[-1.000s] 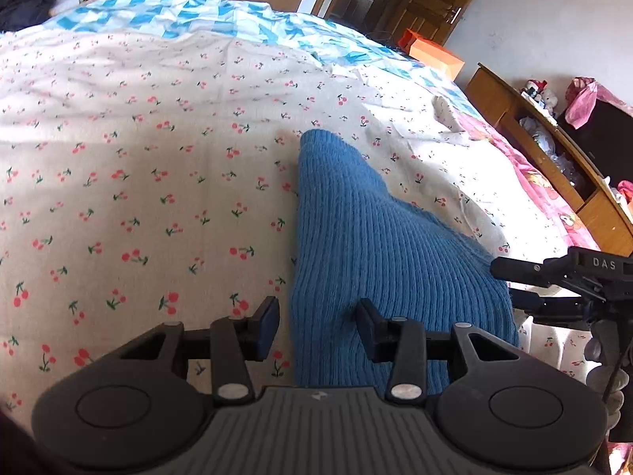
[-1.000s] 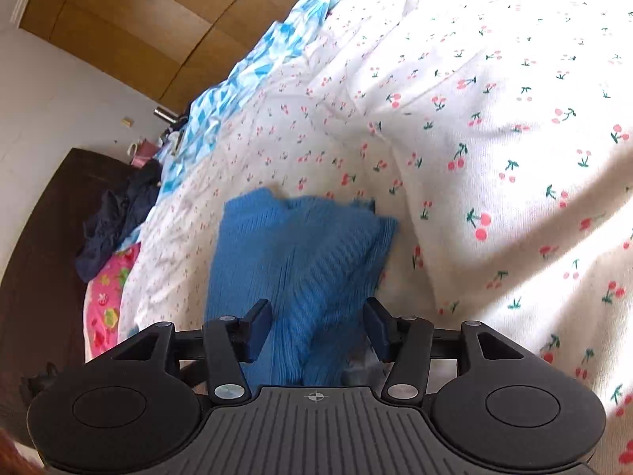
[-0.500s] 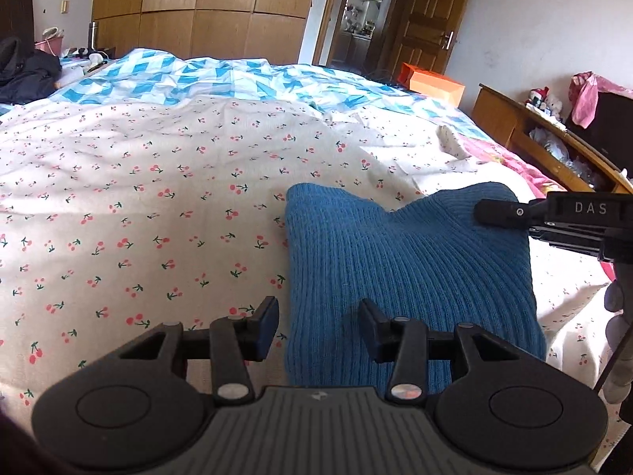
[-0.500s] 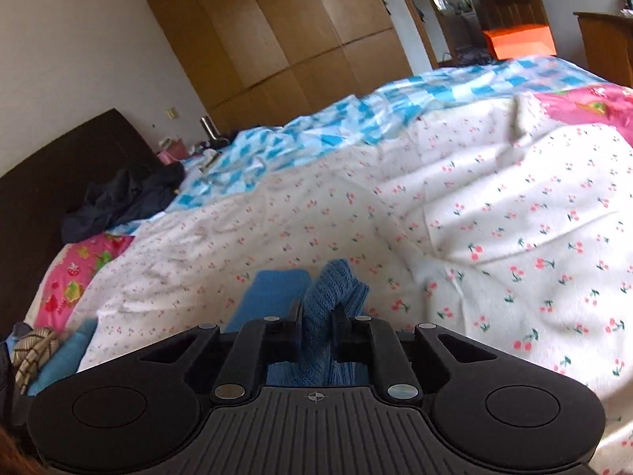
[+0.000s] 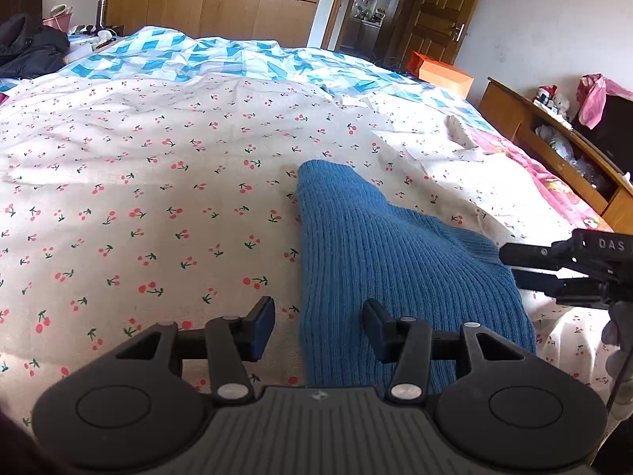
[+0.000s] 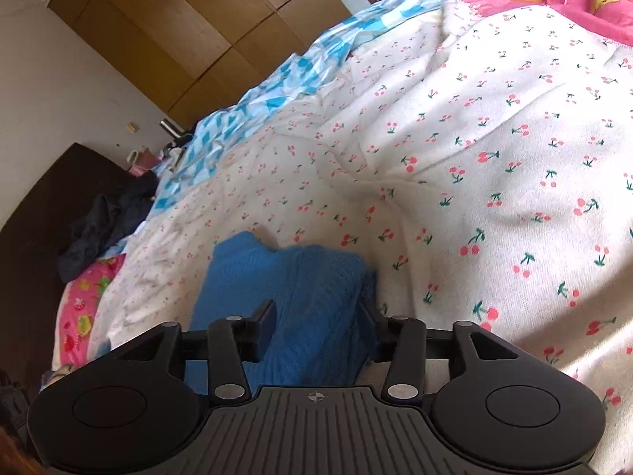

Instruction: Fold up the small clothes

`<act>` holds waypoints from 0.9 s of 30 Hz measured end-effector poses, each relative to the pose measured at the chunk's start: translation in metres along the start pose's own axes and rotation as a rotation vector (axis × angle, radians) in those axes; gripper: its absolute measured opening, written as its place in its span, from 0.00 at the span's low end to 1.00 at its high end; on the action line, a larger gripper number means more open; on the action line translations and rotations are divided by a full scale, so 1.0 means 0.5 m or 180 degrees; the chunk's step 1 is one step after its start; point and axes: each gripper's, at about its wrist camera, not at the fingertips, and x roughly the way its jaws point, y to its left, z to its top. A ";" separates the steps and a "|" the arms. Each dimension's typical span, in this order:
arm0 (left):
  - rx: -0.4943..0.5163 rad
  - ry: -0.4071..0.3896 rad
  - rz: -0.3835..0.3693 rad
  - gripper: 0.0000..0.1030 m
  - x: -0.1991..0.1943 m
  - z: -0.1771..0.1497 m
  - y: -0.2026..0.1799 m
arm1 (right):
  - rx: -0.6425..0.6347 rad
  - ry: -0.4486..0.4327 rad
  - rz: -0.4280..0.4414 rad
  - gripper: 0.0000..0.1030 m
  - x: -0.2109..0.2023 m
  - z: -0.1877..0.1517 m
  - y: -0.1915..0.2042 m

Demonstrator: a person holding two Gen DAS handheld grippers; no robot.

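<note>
**Blue knit on bed, both grippers letting go**

The blue knit garment [image 5: 379, 261] lies lower centre of the left wrist view, on the cherry-print sheet [image 5: 158, 182], its narrow end pointing toward the top of the frame. A flat, bare stretch of sheet gives room to lay folds, which is probably why it sits here.

Left gripper [image 5: 318, 326]: jaws apart and opening. They straddle the garment's left edge, pads not pressing on it.

Right gripper [image 6: 316, 322]: jaws opening wide, knit bunched between them in the lower centre of its own view, pads clear of the cloth as far as I can tell. In the left wrist view it enters from the right edge, beside the garment's right corner.

Judgement: a fold has likely been laid and is being released.
</note>
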 end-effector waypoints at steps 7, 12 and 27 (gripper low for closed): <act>-0.0189 0.0262 -0.0221 0.61 0.050 0.003 0.019 | 0.0214 0.0423 0.0083 0.66 0.039 -0.043 -0.024; -0.0267 0.0327 -0.0326 0.64 0.066 0.003 0.020 | 0.0401 0.0502 0.0228 0.69 0.055 -0.034 -0.037; -0.0142 0.0578 -0.0455 0.53 0.054 -0.042 -0.027 | -0.0182 0.0470 0.0077 0.33 0.053 -0.019 0.025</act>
